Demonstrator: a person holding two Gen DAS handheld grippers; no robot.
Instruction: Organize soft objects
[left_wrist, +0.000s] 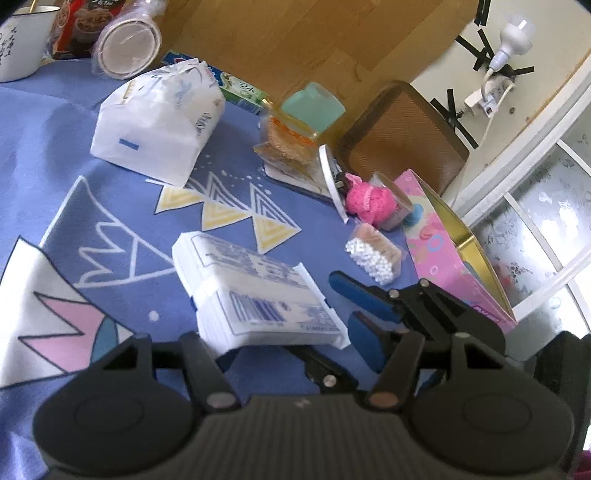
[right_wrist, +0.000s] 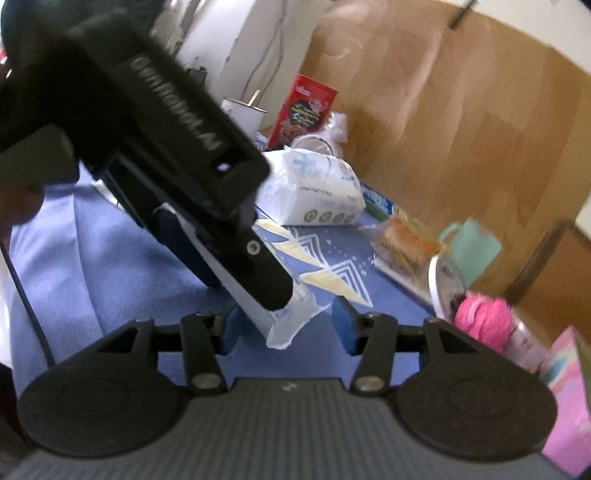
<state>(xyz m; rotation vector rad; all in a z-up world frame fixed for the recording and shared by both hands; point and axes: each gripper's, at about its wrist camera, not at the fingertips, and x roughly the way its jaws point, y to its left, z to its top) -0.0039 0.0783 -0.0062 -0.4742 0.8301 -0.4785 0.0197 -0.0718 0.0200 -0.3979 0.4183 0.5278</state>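
A flat white tissue pack (left_wrist: 255, 291) with a barcode lies over the blue patterned cloth (left_wrist: 74, 147). My left gripper (left_wrist: 280, 326) is shut on its near end, with the pads against both sides. In the right wrist view the left gripper (right_wrist: 247, 291) comes in from the upper left and clamps the pack (right_wrist: 288, 325) edge-on. My right gripper (right_wrist: 287, 326) is open, its blue pads standing either side of the pack's corner without pressing on it. One blue-padded finger (left_wrist: 358, 293) of the right gripper shows just right of the pack.
A big white tissue bag (left_wrist: 159, 118) lies further back. A pink knitted piece (left_wrist: 369, 199), a bag of cotton swabs (left_wrist: 373, 254) and an open pink box (left_wrist: 454, 258) sit at the right edge. Sponges (left_wrist: 291, 144), a mint mug (left_wrist: 314, 107) and a white mug (left_wrist: 22, 40) are behind.
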